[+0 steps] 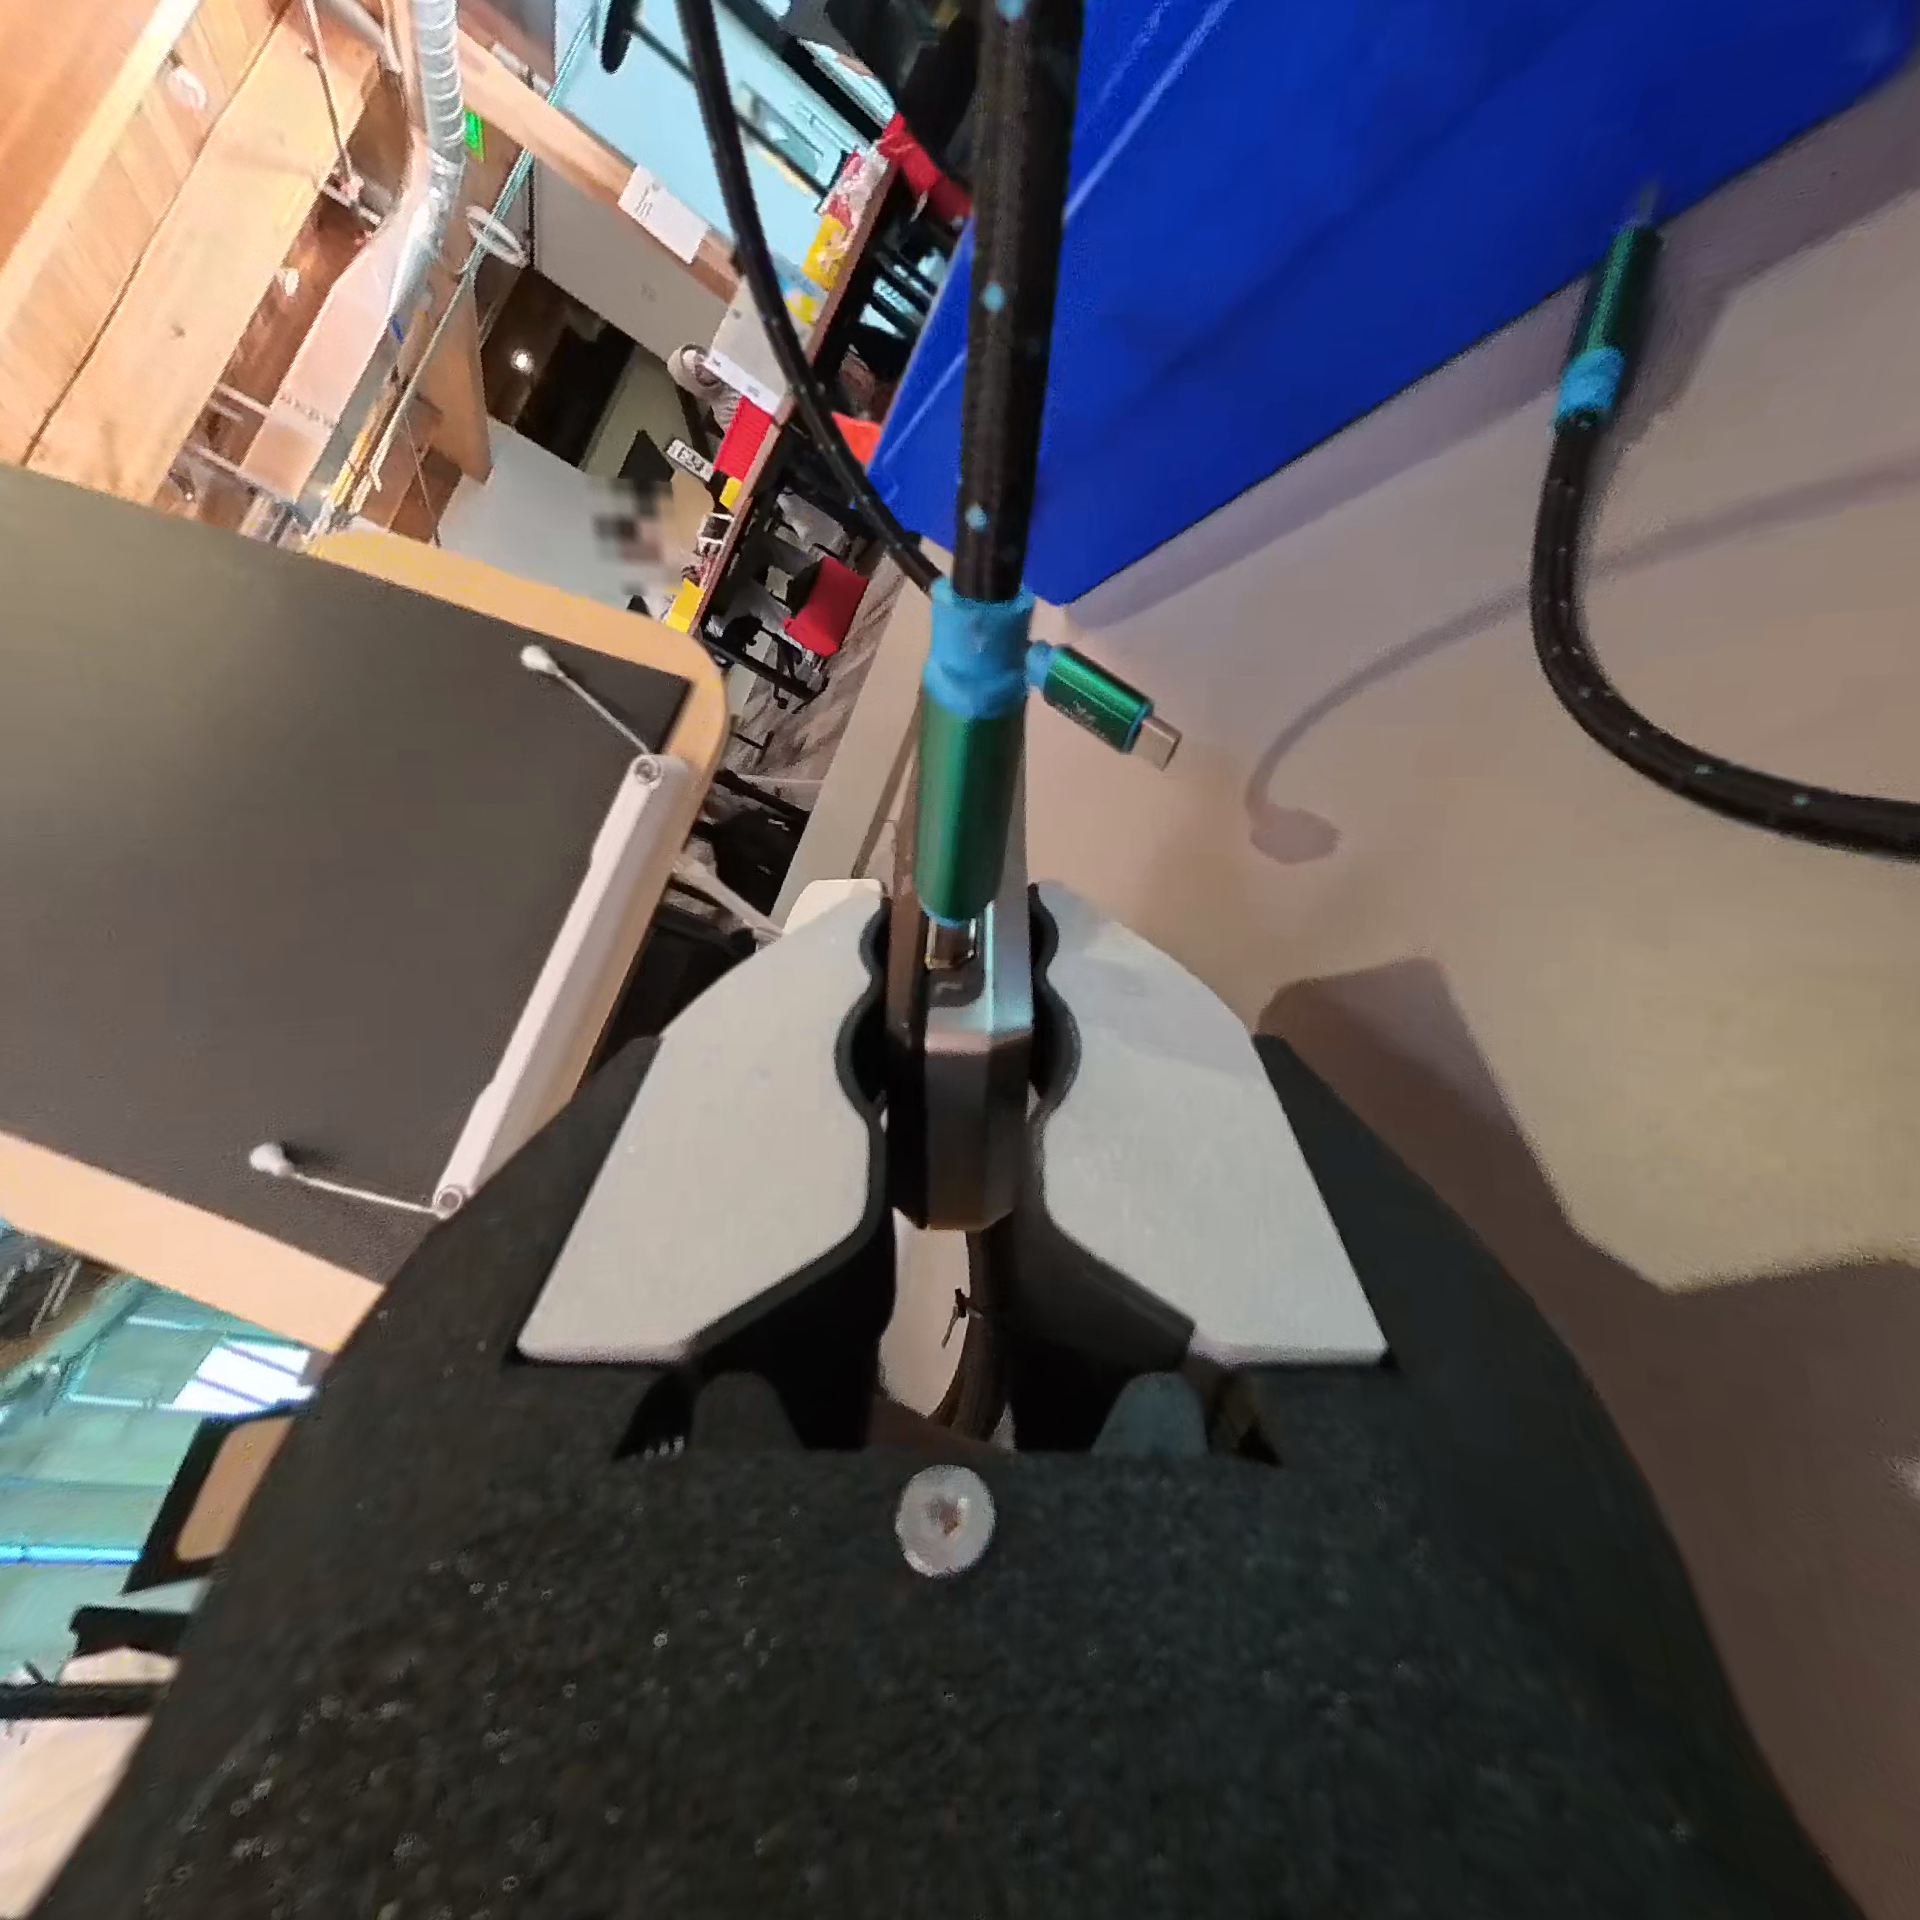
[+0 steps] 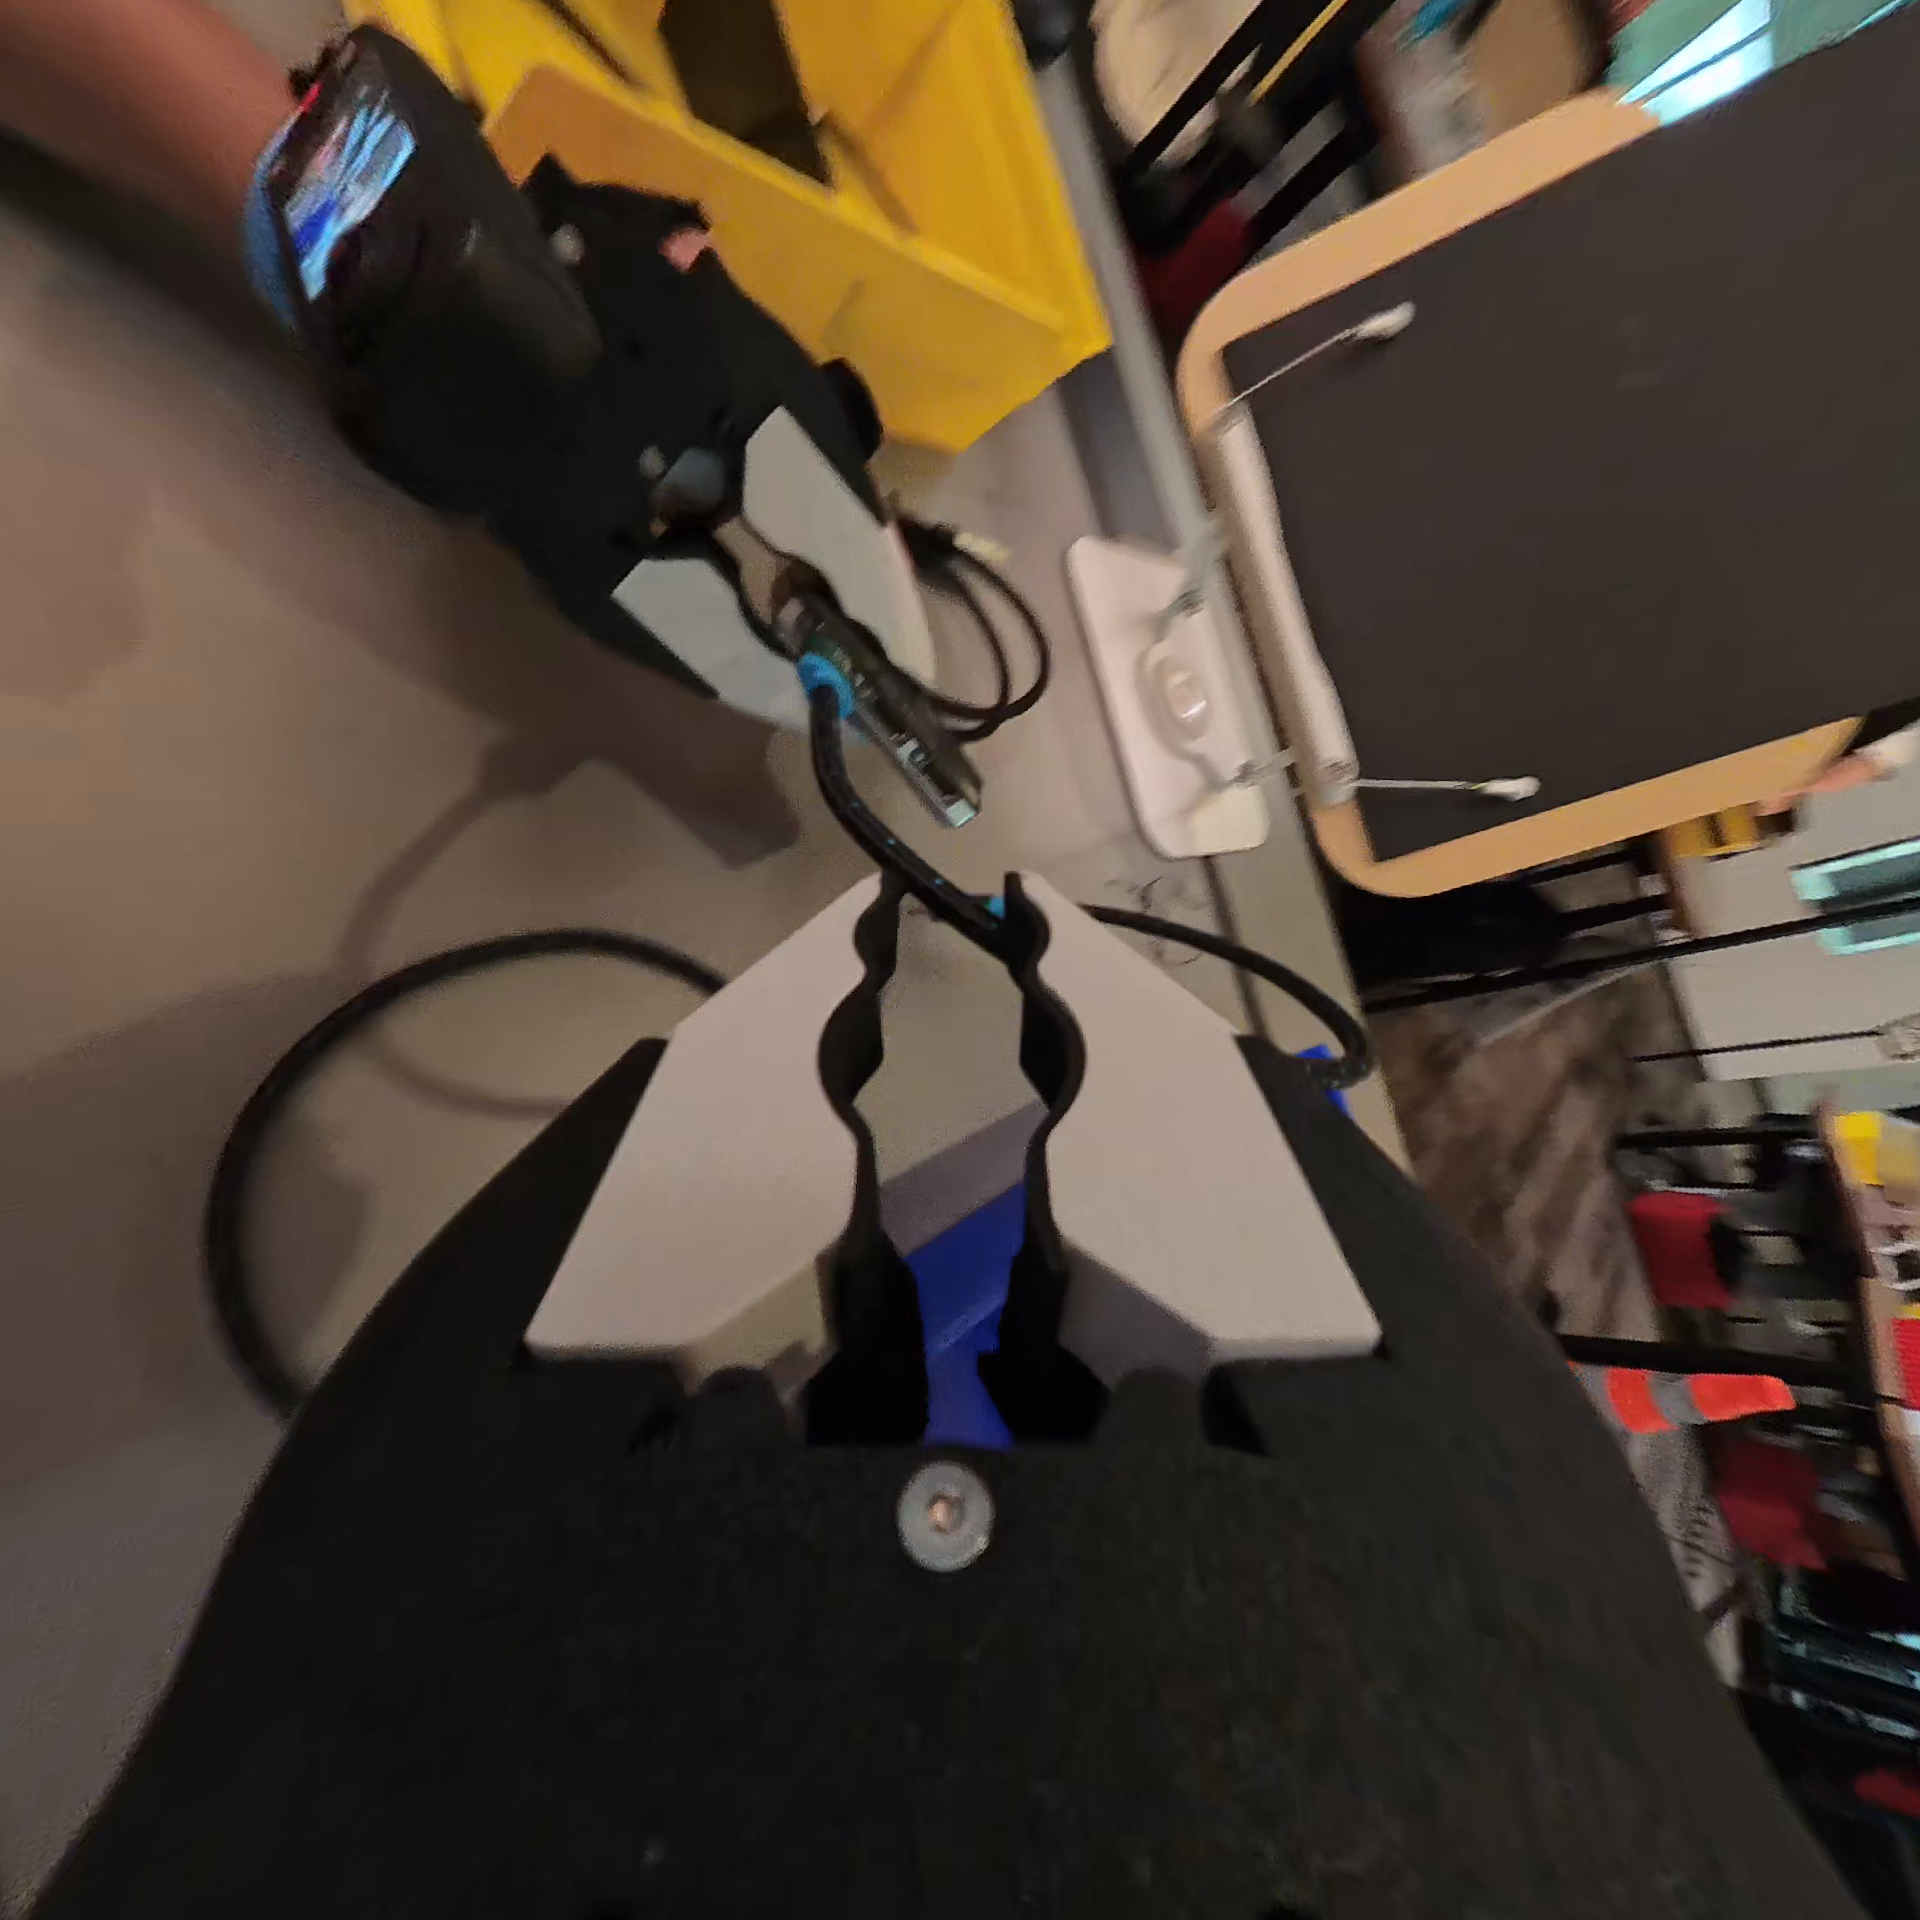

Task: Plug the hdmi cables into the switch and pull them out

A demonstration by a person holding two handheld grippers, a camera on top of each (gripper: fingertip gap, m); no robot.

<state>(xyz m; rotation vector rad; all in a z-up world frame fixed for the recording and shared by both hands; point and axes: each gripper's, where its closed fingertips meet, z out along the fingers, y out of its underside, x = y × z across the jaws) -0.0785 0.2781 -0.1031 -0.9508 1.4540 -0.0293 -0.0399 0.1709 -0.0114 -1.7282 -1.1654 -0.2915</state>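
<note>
My left gripper (image 1: pixel 961 914) is shut on a flat grey metal switch (image 1: pixel 966 1091), held edge-on and lifted above the table. A green plug with a blue tape band (image 1: pixel 961 800) on a black braided cable sits in the switch's top edge. A second green plug (image 1: pixel 1101 712) lies loose behind it, and a third (image 1: pixel 1605 301) lies by the blue bin. My right gripper (image 2: pixel 945 904) is open; the plugged cable (image 2: pixel 862 800) crosses just past its fingertips and runs behind its right finger. The left gripper (image 2: pixel 800 623) with the switch (image 2: pixel 914 748) also shows in the right wrist view.
A blue bin (image 1: pixel 1351 260) stands on the beige table (image 1: pixel 1558 831) beyond the switch. A yellow bin (image 2: pixel 831 208) sits behind the left gripper. A white power strip (image 2: pixel 1164 696) lies at the table edge, next to a black tan-edged panel (image 2: pixel 1558 468). Cable loops lie on the table. One gripper's finger ends stand about 15 cm off the other's.
</note>
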